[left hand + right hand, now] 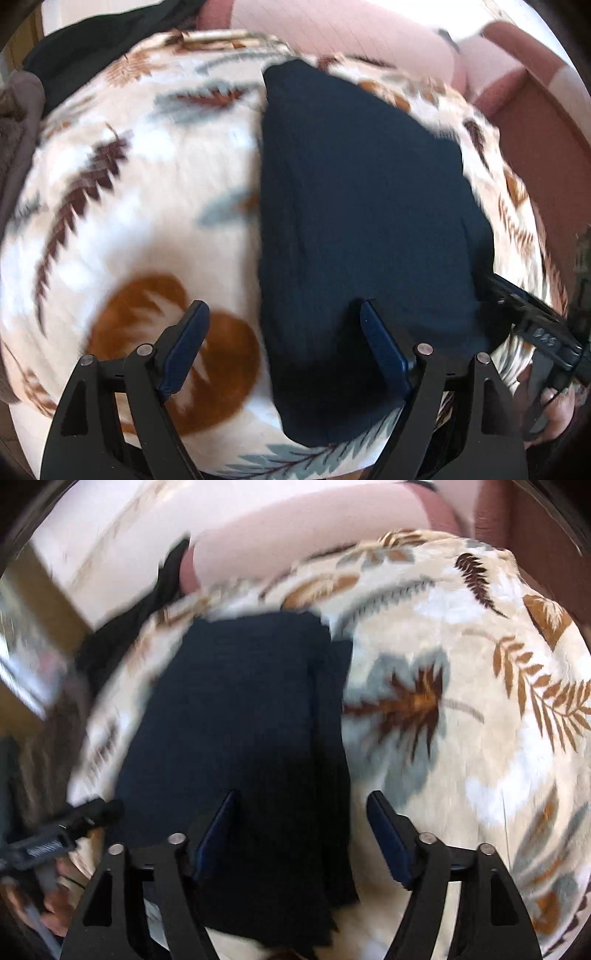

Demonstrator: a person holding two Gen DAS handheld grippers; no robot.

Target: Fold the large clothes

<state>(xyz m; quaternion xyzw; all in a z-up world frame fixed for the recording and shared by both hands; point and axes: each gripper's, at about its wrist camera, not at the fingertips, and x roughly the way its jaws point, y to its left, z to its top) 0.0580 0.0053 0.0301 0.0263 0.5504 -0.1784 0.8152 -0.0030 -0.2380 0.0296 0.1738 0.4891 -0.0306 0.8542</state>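
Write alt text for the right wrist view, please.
A folded navy garment lies on a cream leaf-print blanket, with the open right gripper hovering over its near right edge, nothing between the fingers. The left gripper shows at the lower left, and a pink cushion lies beyond the blanket.

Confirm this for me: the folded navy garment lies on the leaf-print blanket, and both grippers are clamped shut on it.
Not quite. The folded navy garment does lie on the leaf-print blanket, but neither gripper is clamped on it. The left gripper and the right gripper both stand open above the cloth, as each wrist view shows.
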